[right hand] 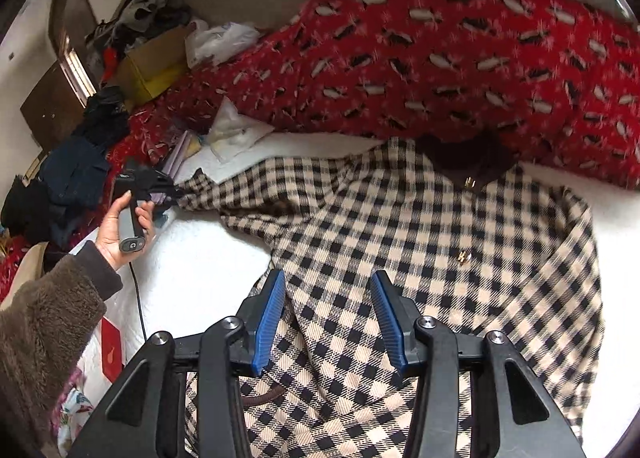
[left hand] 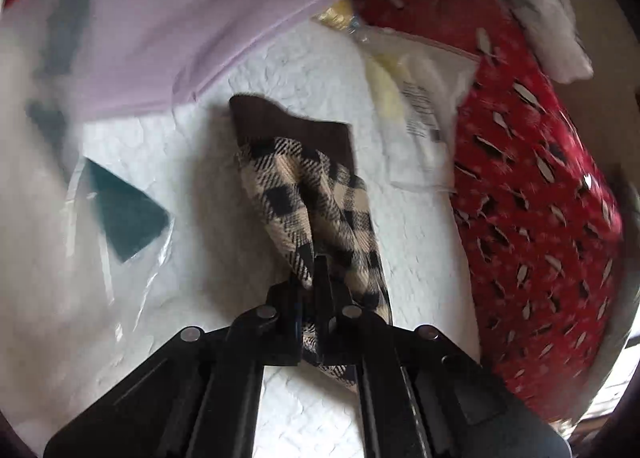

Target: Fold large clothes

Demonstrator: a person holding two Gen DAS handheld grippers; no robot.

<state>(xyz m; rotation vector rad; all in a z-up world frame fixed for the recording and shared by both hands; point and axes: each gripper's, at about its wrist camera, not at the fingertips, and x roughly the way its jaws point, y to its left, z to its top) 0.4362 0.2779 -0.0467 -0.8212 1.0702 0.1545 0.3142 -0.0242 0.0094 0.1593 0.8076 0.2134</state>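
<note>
A large beige-and-black checked garment (right hand: 420, 258) with a brown collar lies spread on the white bed, collar at the far side. My right gripper (right hand: 328, 322) is open, blue pads apart, hovering above the garment's lower middle. My left gripper (left hand: 316, 290) is shut on the garment's sleeve end (left hand: 312, 194), whose brown cuff (left hand: 296, 130) hangs forward above the bed. In the right wrist view the left gripper (right hand: 176, 194) holds that sleeve stretched out to the left.
A red patterned blanket (right hand: 440, 58) is bunched along the far side of the white bed (right hand: 200, 278). A lilac folded cloth (left hand: 160, 42), plastic bags (left hand: 420, 106) and a green packet (left hand: 124, 210) lie near the sleeve. Dark clothes (right hand: 76, 178) and a cardboard box (right hand: 156, 62) sit at left.
</note>
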